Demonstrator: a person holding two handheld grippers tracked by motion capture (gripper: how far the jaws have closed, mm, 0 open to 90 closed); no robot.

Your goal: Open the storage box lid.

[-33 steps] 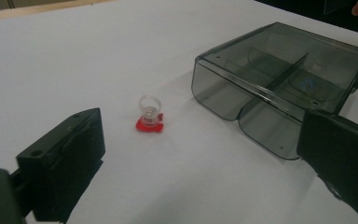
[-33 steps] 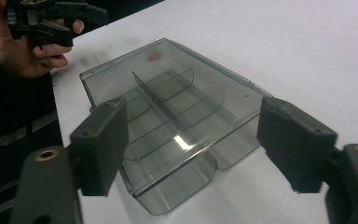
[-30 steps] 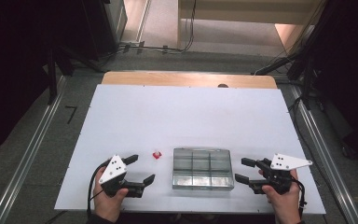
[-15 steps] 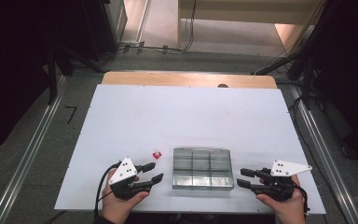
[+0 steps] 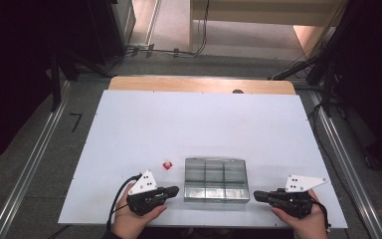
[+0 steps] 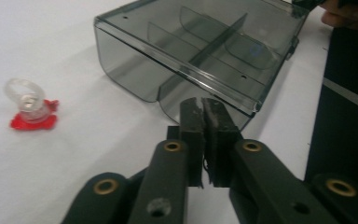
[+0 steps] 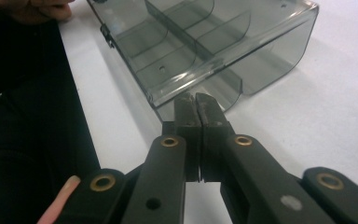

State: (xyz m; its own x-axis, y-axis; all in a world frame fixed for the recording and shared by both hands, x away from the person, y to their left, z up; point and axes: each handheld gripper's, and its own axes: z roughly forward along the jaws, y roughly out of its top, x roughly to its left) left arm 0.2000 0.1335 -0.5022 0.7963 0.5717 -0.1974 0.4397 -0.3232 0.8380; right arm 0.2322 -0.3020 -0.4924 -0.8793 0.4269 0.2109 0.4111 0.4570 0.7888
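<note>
**Both claws pinched shut either side of the clear box**

One white table [image 5: 199, 124], and near its front edge, about the middle, sits one smoky clear compartment box [image 5: 216, 179]. From above you can count six compartments, two rows of three. Up close, the gripper views show stuff the top camera can't: curved dividers inside and a rounded front wall.

Two grippers. The left gripper [image 5: 175, 189] lies just beside the box's left end, the right gripper [image 5: 256, 195] just beside its right end. Both have just been closing, and now the jaws sit pressed together with nothing between them, tips right at the box wall.

Smallest: one little clear ring on a red base [image 6: 30, 106], left of the box's far corner.
</note>
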